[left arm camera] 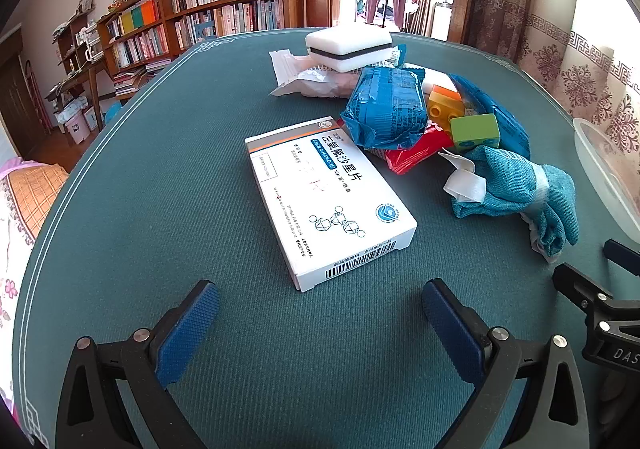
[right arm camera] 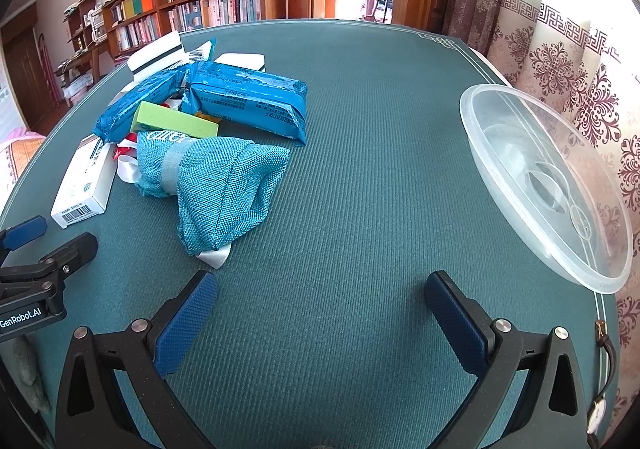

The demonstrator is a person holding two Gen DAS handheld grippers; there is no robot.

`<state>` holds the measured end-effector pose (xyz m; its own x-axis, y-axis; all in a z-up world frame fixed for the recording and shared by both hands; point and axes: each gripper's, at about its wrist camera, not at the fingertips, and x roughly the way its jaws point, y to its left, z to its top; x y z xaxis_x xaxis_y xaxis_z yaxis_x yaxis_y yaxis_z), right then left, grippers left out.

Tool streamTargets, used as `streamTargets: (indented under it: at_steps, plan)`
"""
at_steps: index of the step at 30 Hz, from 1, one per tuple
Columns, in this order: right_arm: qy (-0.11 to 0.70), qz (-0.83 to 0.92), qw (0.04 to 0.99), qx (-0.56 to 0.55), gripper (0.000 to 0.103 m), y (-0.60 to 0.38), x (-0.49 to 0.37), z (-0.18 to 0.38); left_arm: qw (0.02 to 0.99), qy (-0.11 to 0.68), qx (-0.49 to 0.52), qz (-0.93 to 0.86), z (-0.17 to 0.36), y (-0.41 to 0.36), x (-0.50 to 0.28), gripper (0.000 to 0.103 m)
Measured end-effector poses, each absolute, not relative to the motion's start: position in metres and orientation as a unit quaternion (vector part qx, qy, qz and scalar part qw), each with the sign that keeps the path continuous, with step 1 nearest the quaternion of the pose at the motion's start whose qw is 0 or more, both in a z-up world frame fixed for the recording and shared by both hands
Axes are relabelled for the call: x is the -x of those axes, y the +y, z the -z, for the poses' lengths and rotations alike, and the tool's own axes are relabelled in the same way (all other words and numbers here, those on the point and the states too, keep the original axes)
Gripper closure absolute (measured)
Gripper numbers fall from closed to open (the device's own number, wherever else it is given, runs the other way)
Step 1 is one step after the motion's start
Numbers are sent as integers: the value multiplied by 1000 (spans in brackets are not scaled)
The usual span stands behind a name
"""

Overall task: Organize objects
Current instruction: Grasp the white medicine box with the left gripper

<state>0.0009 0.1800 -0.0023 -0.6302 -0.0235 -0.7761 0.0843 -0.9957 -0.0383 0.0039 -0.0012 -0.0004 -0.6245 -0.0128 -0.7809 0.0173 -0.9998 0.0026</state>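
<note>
A white medicine box (left arm camera: 324,197) lies on the green table (left arm camera: 180,129), just ahead of my open left gripper (left arm camera: 320,297), whose jaws are empty. Behind it sits a pile: a blue wrapped packet (left arm camera: 386,109), a red packet (left arm camera: 416,153), orange (left arm camera: 442,107) and green (left arm camera: 476,133) toy bricks, a teal cloth (left arm camera: 516,185) and a white sponge (left arm camera: 350,47). In the right wrist view my right gripper (right arm camera: 322,289) stands open over bare table, with the teal cloth (right arm camera: 224,185) ahead to its left and a clear plastic bowl (right arm camera: 520,153) to its right.
The bowl sits close to the table's right edge, next to a patterned curtain (right arm camera: 580,89). A watch strap (right arm camera: 604,349) lies at the near right edge. Bookshelves (left arm camera: 208,9) and a doorway stand beyond the far edge. Each gripper shows at the side of the other's view.
</note>
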Motion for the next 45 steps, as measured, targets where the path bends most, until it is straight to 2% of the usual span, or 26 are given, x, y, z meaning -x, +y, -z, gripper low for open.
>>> streamTargets:
  at_steps: [12,23,41,44,45]
  plan:
    - [36,902,30,-429,0,180,-1,2,-2,64,-418,906,-9,-23,-7,0]
    - [36,902,29,-429,0,179,-1,2,-3,76,-418,905,-22,-7,12,0]
    - [37,902,29,-429,0,179,-1,2,33,75,-429,900,-7,0,40,1]
    - [37,902,29,-429,0,179,-1,2,36,71,-423,903,-9,-2,39,8]
    - [37,902,29,-429,0,179,-1,2,39,68,-420,904,-9,-3,38,15]
